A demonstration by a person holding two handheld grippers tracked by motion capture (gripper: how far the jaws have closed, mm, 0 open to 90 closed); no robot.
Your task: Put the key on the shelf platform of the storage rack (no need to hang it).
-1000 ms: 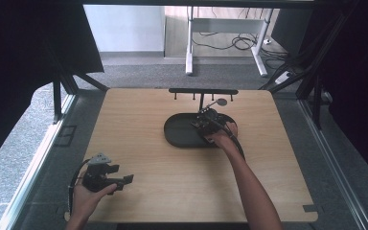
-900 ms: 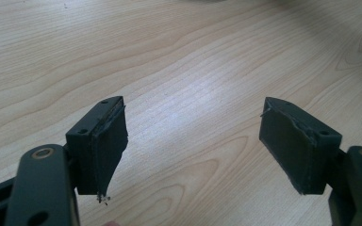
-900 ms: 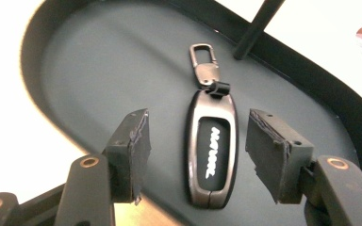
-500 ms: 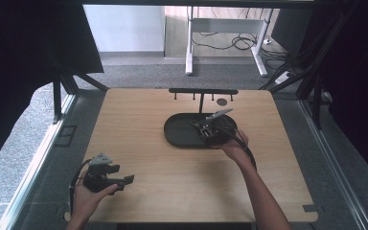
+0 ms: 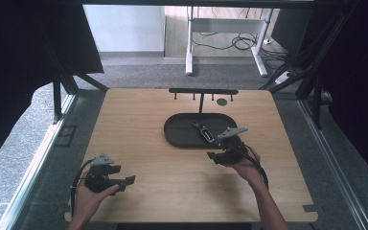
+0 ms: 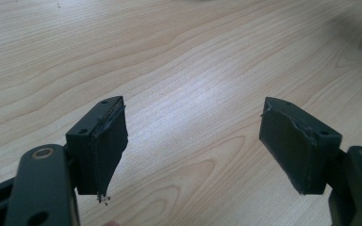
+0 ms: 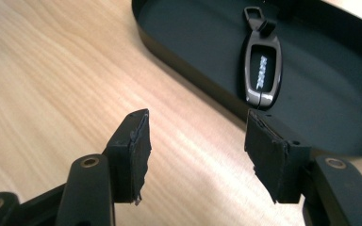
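Key fob [image 7: 262,70] lies flat in black oval tray [image 5: 182,139], untouched. Right gripper [image 7: 195,150] near tray's edge over bench [image 5: 139,120], fingers apart, empty. Left gripper [image 6: 193,141] parked, fingers spread, empty. Judged step: fob placed; next likely right hand clears tray.

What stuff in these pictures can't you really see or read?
- The writing on the key fob: blurred in the right gripper view, too small in the high view.
- The far end of the black tray: cut off by the top and right edges of the right gripper view.
- The small round thing by the rack: too small in the high view to tell what it is.
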